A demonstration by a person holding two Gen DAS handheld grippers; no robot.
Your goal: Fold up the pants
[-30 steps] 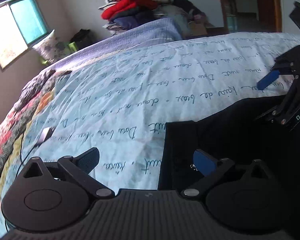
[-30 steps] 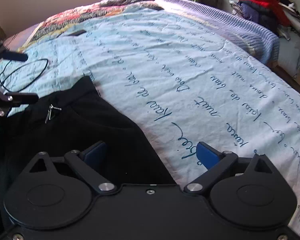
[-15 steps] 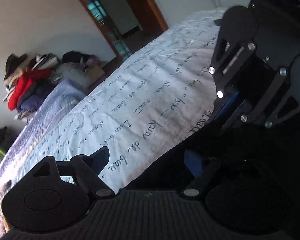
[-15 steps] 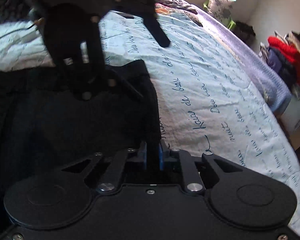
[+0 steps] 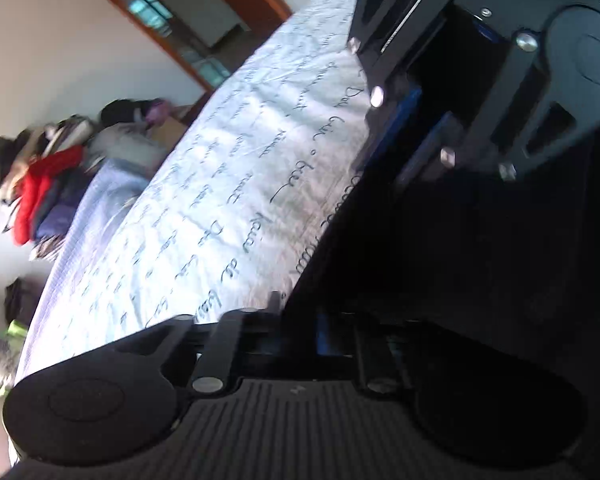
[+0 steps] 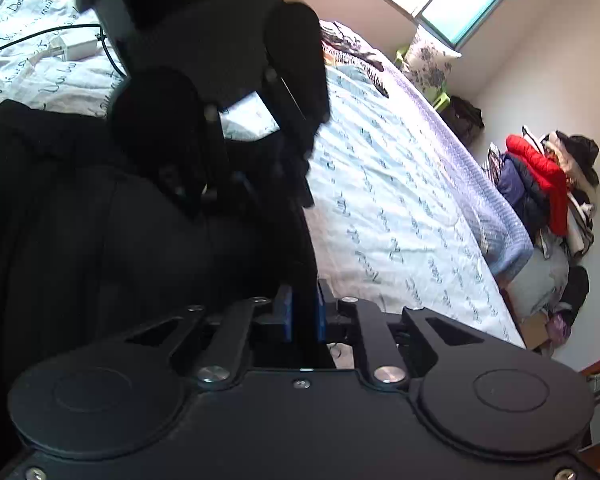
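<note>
Black pants (image 6: 100,240) lie on the bed (image 6: 400,208). The right tongs (image 6: 304,312) pinch their edge; the left tongs (image 5: 300,328), jaws just closing, clamp the same edge nearby.

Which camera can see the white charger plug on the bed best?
The right wrist view. The white charger lies on the script-printed bedsheet at the top left, with its black cable looping beside it. The left wrist view does not show it at all; there, only sheet and black pants appear.
</note>
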